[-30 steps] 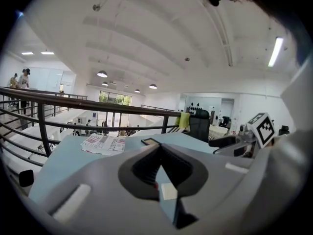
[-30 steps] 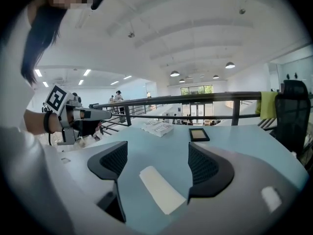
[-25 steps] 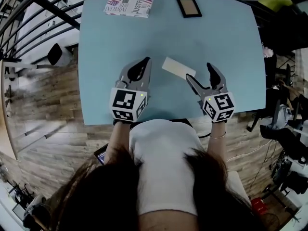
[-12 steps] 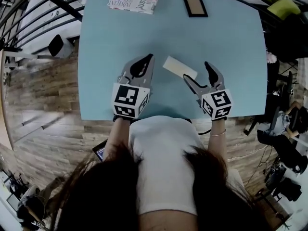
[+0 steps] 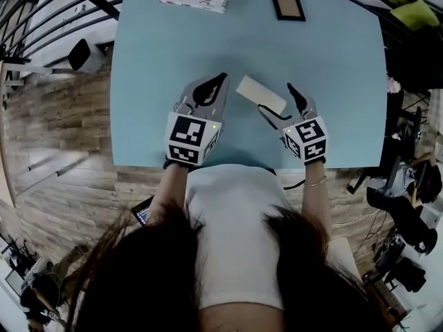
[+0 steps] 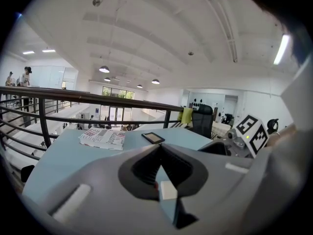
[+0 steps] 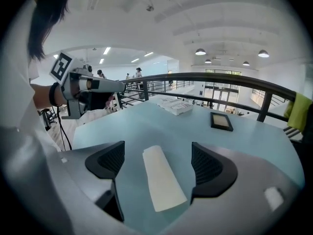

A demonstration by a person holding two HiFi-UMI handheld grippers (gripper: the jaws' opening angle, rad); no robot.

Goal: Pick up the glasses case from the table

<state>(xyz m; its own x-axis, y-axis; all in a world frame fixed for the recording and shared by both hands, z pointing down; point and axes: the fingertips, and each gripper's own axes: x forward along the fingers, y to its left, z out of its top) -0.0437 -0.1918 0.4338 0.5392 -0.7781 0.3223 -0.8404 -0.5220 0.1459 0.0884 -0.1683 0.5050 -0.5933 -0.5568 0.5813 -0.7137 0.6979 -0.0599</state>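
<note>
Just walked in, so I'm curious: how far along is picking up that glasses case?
Done: the right gripper is lined up; its jaws have just been opening, the glasses case between them. In hand: the approach; the case lies on the table, ungripped. Left: close and lift.

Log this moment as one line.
right tool: open, just widened | flat cream rectangular glasses case: between jaws, ungripped | left tool: shut, empty

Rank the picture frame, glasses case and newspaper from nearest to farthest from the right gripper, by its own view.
1. Glasses case, lying between the open jaws.
2. Picture frame, farther back, right side.
3. Newspaper, farthest, left of the frame.
</note>
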